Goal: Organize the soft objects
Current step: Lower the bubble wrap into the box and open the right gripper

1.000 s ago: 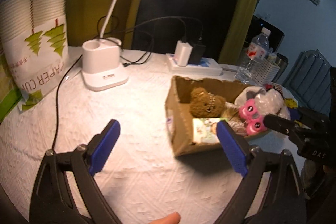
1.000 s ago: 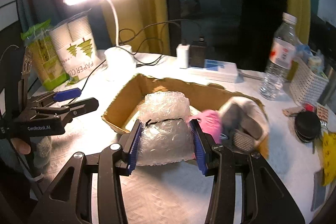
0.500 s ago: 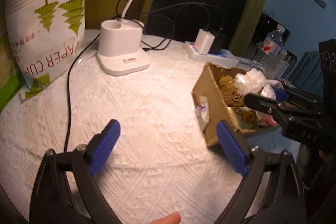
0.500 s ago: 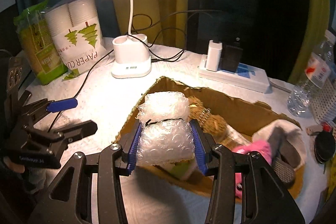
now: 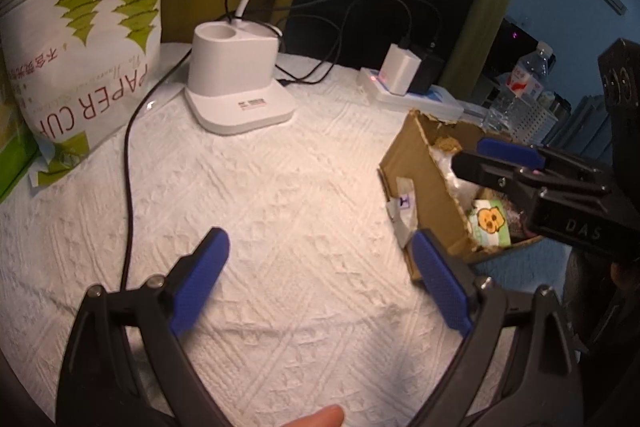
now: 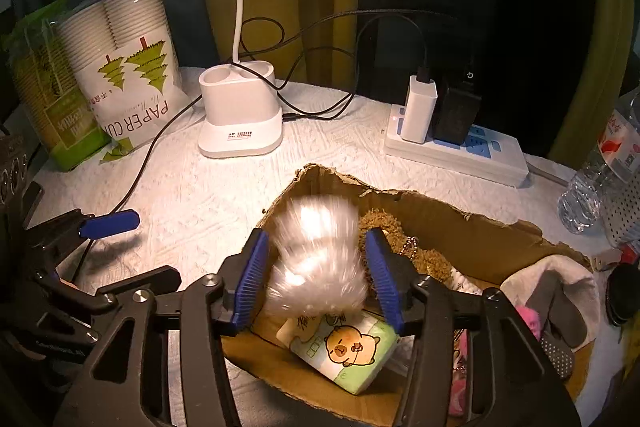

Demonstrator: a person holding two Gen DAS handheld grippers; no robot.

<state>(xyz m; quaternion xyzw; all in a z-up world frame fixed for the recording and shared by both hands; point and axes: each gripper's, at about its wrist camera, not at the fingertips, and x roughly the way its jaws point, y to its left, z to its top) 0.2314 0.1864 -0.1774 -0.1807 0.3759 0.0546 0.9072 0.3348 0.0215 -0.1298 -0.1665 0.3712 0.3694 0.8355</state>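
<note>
My right gripper (image 6: 318, 279) is over the near left corner of the cardboard box (image 6: 448, 215). Its jaws have parted and the bubble-wrap bundle (image 6: 316, 263) is a blur between them, apparently falling free into the box. Below it lie a green tissue pack (image 6: 348, 351), a brown teddy bear (image 6: 424, 255), a grey sock (image 6: 556, 303) and something pink (image 6: 528, 319). My left gripper (image 5: 320, 283) is open and empty above the white tablecloth, left of the box (image 5: 424, 183). The right gripper (image 5: 508, 163) shows over the box in the left wrist view.
A white desk lamp base (image 6: 240, 111) stands at the back, with a paper cup pack (image 6: 128, 63) to its left and a power strip with chargers (image 6: 452, 143) to its right. A water bottle (image 6: 600, 167) stands far right. A black cable (image 5: 128, 163) crosses the cloth.
The right gripper moved down over the box and its jaws opened; the bubble wrap, firmly held before, now blurs loose between them. The left gripper drew back to the left.
</note>
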